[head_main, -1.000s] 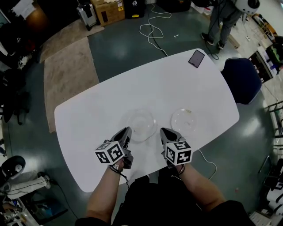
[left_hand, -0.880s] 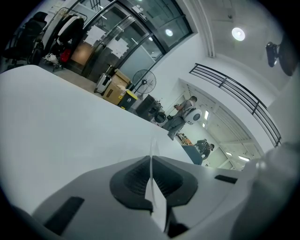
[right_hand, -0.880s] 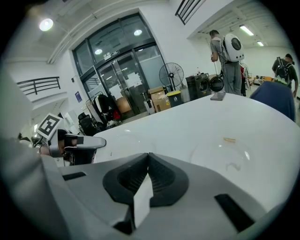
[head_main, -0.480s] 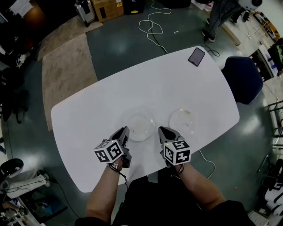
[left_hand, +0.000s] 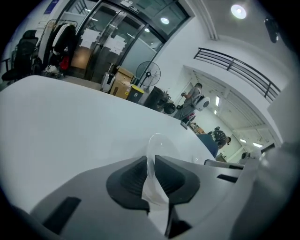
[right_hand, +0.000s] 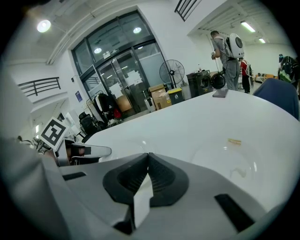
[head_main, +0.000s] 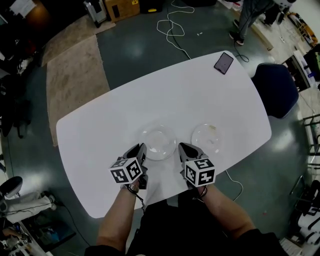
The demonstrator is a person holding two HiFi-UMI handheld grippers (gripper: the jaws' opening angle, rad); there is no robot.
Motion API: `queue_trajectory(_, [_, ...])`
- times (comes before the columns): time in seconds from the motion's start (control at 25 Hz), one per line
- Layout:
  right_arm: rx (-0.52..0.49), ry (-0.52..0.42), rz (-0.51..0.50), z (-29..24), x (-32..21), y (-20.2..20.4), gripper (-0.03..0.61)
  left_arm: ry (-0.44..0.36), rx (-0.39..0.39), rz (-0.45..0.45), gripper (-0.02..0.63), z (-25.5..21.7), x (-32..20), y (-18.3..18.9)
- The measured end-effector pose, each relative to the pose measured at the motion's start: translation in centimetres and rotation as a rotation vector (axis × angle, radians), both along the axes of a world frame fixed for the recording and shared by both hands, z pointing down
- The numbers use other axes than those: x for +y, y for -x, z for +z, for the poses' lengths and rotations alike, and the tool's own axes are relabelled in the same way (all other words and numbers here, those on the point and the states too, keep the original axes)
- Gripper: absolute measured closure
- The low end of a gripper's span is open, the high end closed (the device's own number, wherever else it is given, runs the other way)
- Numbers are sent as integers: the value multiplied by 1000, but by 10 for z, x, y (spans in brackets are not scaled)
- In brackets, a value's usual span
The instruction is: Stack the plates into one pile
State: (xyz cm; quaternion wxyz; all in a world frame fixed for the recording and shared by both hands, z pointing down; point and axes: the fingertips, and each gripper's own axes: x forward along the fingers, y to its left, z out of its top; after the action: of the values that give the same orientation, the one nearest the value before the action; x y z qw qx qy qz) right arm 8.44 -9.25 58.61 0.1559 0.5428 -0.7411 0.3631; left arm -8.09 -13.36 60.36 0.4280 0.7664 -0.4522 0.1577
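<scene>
Two clear plates lie apart on the table (head_main: 210,90). The left claw (left_hand: 151,160) has just been opening and stands slightly parted around the near rim of the left plate (head_main: 158,140). The right claw (head_main: 183,148) is closed and empty, near the right plate (head_main: 207,137). Both plates seem light, stiff, slippery and fragile, so I would grip the thin rim gently.

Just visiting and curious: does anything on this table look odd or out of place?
Little: the right clear round plate carries a tan crumb, and a dark smartphone lies near the edge of the white table.

Lab or workshop hall: loose cable (head_main: 172,31) on floor (head_main: 140,55), cardboard boxes (head_main: 123,10), standing fan (right_hand: 174,71), glass doors (right_hand: 117,68).
</scene>
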Motion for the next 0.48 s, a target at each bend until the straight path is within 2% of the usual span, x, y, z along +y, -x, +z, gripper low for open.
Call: queue_trajectory(0.48, [-4,4,1,0,-2,3,561,-28,-203,89,518,12,3,3])
